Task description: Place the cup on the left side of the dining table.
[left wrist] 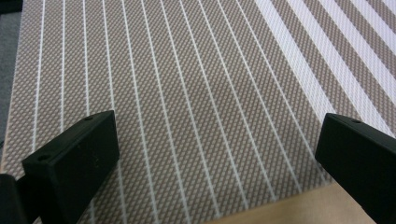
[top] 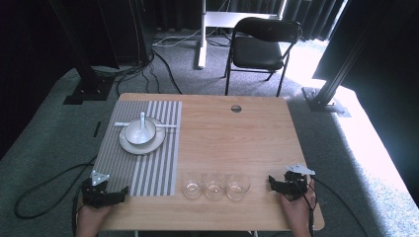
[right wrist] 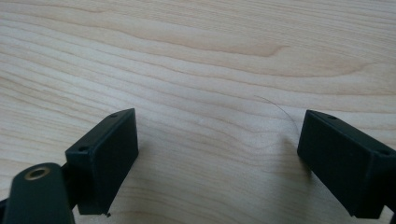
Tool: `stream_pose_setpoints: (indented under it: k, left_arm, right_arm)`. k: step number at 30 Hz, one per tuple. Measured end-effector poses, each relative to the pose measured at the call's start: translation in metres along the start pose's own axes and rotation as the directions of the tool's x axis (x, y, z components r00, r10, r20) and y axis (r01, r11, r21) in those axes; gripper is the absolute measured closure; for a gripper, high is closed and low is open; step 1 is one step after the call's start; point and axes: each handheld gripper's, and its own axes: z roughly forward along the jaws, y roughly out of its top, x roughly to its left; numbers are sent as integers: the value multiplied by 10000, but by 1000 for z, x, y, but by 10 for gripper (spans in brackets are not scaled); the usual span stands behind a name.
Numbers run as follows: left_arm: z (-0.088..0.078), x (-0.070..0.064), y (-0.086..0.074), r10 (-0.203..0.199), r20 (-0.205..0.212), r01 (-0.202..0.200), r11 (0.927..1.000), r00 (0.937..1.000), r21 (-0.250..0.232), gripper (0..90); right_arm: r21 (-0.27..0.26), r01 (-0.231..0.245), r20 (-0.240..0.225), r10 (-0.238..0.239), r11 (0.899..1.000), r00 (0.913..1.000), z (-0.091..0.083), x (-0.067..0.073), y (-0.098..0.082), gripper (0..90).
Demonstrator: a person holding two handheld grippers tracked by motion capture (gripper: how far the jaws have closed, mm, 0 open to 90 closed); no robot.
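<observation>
Left hand-held gripper (left wrist: 215,158) gapes empty over woven striped placemat (left wrist: 187,93); right hand-held gripper (right wrist: 217,161) gapes over grained wood table (right wrist: 210,56).

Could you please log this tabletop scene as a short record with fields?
surface: wooden table
mat: striped placemat on the table's left part
dishes: white bowl with a spoon in it, standing on a plate on the placemat
glasses: three clear glasses in a row near the front edge
left claw: jaws open, nothing between them, over the placemat's near edge
right claw: jaws open, nothing between them, over bare wood right of the glasses
</observation>
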Motion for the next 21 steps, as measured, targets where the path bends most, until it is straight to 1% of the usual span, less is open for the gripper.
stream_pose_setpoints:
  k: [1, 2, 4, 5, 6, 9, 10, 12, 13, 14, 15, 16, 17, 19, 21]
  left_arm:
    - [0, 0, 0, 0, 0, 0, 10000, 10000, 0, 1]
    - [-4, 4, -1, -198, 10, 198, 9998, 9998, -94, 1]
    - [-6, 5, -1, -249, -65, 248, 9996, 9997, -92, 1]
    - [-10, 8, -3, -230, 17, 231, 9996, 9997, -189, 1]
    - [-11, 9, -4, -236, -35, 235, 9994, 9997, -269, 1]
    - [-14, 11, -5, -216, 48, 217, 9995, 9998, -230, 1]
    - [-14, 12, -5, -182, 112, 183, 9997, 9998, -131, 1]
    - [-14, 13, -5, -197, 61, 197, 9997, 9998, -144, 1]
    - [-13, 14, -6, -217, 301, 221, 9997, 9993, -110, 1]
    - [-13, 14, -6, -217, 301, 221, 9997, 9993, -110, 1]
    - [-15, 13, -6, -120, 303, 129, 9995, 9995, -290, 1]
    - [-15, 13, -6, -120, 303, 129, 9995, 9995, -290, 1]
    - [-16, 13, -6, -94, 525, 114, 9992, 9986, -373, 1]
    - [-15, 14, -7, -94, 755, 115, 9996, 9971, -272, 1]
    - [-14, 15, -8, -53, 784, 67, 9998, 9969, -176, 1]
  right_arm:
    - [-1, 0, 2, 0, 10000, 10000, 0, 0, 0, 118]
    - [-3, -4, 2, 4, 10000, 10000, 0, 0, 0, 118]
    - [-4, -1, 3, 1, 10000, 10000, 0, 0, 0, 118]
    - [-2, -2, 3, 2, 10000, 10000, 0, 0, 0, 118]
    - [-2, 0, 2, 0, 10000, 10000, 0, 0, 0, 118]
    - [-2, 3, 4, -3, 10000, 10000, 0, 0, 0, 118]
    - [-3, 0, 5, 0, 10000, 10000, 0, 0, 0, 118]
    - [-1, -1, 5, 1, 10000, 10000, 0, 0, 0, 119]
    - [-3, 1, 6, -1, 10000, 10000, 0, 0, 0, 119]
    - [-3, 1, 6, -1, 10000, 10000, 0, 0, 0, 119]
    - [-5, -7, 20, 7, 10000, 10000, 0, 0, 0, 119]
    - [-5, -7, 20, 7, 10000, 10000, 0, 0, 0, 119]
    - [-2, -12, 18, 12, 10000, 10000, 0, 0, 0, 119]
    - [-2, -12, 18, 12, 10000, 10000, 0, 0, 0, 119]
    - [-2, -17, 18, 17, 10000, 10000, 0, 0, 0, 119]
